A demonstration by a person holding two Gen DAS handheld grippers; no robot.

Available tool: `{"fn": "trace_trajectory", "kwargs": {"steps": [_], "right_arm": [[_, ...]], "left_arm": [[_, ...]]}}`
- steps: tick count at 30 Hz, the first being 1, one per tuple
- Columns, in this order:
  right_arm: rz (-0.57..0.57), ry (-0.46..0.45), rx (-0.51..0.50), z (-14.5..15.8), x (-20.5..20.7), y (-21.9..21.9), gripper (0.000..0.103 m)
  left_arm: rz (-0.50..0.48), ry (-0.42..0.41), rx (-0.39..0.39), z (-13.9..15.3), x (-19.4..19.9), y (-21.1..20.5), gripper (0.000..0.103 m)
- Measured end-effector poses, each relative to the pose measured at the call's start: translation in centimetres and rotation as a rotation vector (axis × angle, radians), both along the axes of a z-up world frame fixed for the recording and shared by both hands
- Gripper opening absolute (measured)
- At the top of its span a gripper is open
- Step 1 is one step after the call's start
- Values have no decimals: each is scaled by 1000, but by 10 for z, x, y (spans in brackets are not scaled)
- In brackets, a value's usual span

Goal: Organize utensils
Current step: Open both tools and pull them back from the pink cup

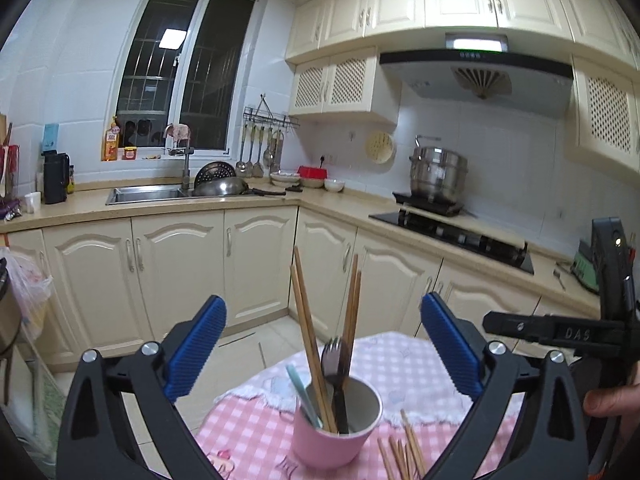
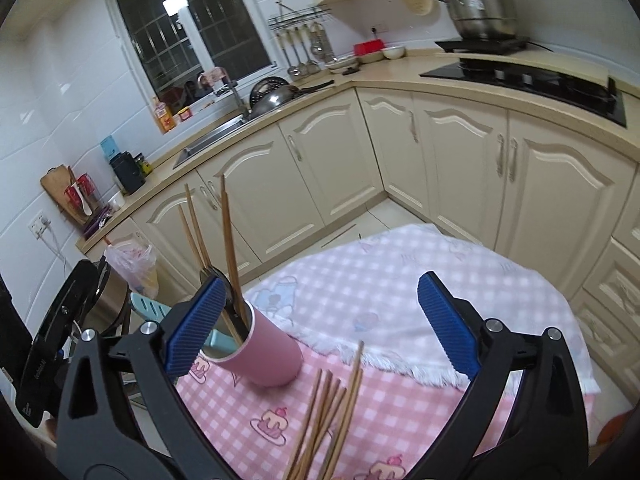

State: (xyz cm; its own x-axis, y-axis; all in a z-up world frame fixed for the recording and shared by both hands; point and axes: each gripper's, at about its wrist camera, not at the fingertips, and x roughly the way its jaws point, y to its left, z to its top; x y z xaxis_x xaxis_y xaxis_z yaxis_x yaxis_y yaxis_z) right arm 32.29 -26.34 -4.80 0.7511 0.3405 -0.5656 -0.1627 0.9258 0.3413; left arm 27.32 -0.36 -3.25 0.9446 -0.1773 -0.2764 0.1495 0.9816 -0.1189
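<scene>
Between picks, by the look of it: both grippers spread wide and holding nothing, the left gripper (image 1: 323, 350) framing the pink, steel-lined cylindrical cup (image 1: 335, 430) on the pink checked tablecloth (image 2: 384, 412), the right gripper (image 2: 320, 326) off to that cup's right, above the loose bundle of brown wooden chopsticks (image 2: 326, 412) lying just beside the cup. Already standing in the cup: several wooden chopsticks, a dark metal fork (image 1: 335, 364) and a pale blue utensil (image 1: 302, 394); likely next, lowering onto the loose bundle, pinching a few sticks, tipping them upright into the cup. Near ends of the bundle cut off at the frame edge, count unclear, cup bottom hidden.
</scene>
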Motion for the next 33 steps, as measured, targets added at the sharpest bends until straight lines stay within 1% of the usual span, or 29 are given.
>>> {"fn": "trace_trajectory", "kwargs": {"steps": [7, 12, 20, 26, 33], "right_arm": [[-30, 24, 2, -7, -23, -16, 95], [-51, 49, 4, -18, -40, -29, 95], [-75, 99, 10, -37, -58, -39, 95], [-68, 134, -5, -50, -65, -36, 95], [-31, 182, -33, -72, -72, -25, 95]], "left_arm": [[-10, 68, 58, -7, -17, -10, 96], [-20, 116, 98, -16, -27, -17, 96], [-32, 210, 151, -33, -32, -28, 96], [-40, 266, 161, -46, -32, -34, 96], [-52, 362, 184, -78, -29, -42, 96]]}}
